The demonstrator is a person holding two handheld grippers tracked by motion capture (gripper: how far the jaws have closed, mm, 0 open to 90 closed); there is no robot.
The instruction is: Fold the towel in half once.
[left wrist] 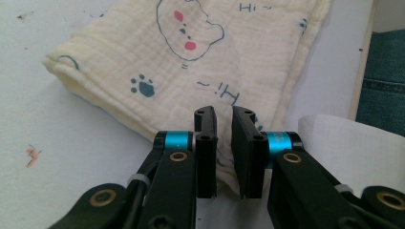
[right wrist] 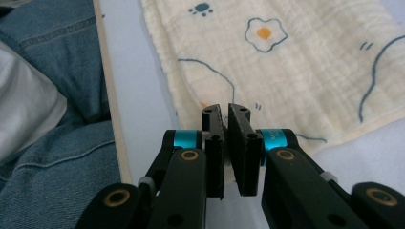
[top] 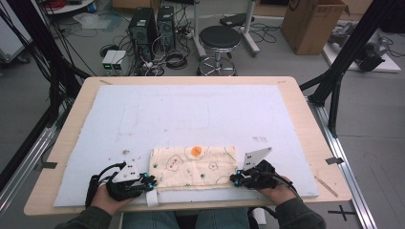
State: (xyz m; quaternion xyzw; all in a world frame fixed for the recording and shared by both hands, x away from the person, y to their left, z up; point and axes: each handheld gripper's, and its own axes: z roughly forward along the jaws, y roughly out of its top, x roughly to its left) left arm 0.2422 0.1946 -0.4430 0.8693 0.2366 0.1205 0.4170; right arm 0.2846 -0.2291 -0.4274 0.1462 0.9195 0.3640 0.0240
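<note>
A folded cream cloth (top: pixel 193 167) printed with bears, paw marks and fried eggs lies flat near the front edge of a white foam board (top: pixel 191 109). My left gripper (top: pixel 152 181) sits at the cloth's near left corner. In the left gripper view its jaws (left wrist: pixel 224 117) stand close together with the cloth (left wrist: pixel 191 62) edge pinched between the pads. My right gripper (top: pixel 235 179) is at the near right corner. In the right gripper view its jaws (right wrist: pixel 225 112) are almost together on the edge of the cloth (right wrist: pixel 296 62).
The board covers a wooden table (top: pixel 313 138). A white strip (top: pixel 152 198) hangs over the front edge by the left gripper. The person's jeans (right wrist: pixel 57 71) are just below that edge. A stool (top: pixel 219 38), computer towers (top: pixel 150 28) and a cardboard box (top: pixel 313 24) stand beyond the table.
</note>
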